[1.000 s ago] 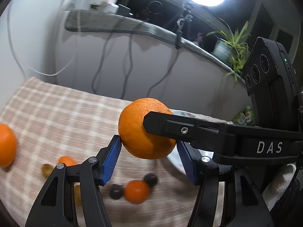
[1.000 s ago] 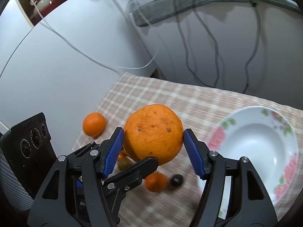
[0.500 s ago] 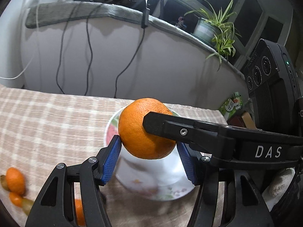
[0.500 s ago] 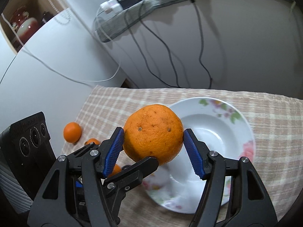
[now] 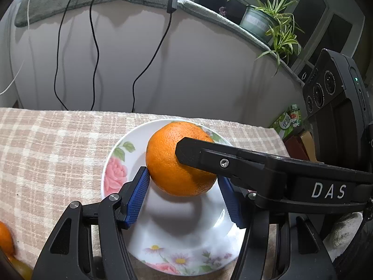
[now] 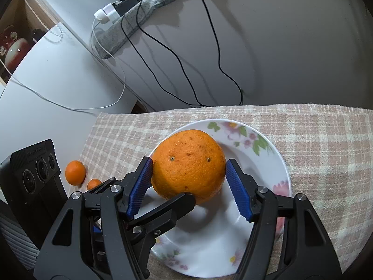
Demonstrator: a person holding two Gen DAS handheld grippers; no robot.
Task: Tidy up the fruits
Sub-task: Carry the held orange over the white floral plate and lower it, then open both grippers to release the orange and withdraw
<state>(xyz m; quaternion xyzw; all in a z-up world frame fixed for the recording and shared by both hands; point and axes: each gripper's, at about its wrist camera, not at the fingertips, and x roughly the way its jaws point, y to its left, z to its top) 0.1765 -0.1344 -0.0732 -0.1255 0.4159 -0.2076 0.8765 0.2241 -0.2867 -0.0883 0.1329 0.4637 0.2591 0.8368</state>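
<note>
Right wrist view: large dimpled round orange pinched between both pairs of blue-padded jaws, poised over white floral china plate. Best lowered gently to plate centre, then released evenly to avoid rolling.

The large orange fills the span between both sets of jaws, so nothing else passes there. The right gripper and the left gripper cross at the fruit, each blocking the other's side. Beneath lies the floral plate, its white bowl bare. The checked surface right of the plate is open; to the left, two small oranges (one tiny) sit near the edge. The wall with hanging cables closes the far side.
</note>
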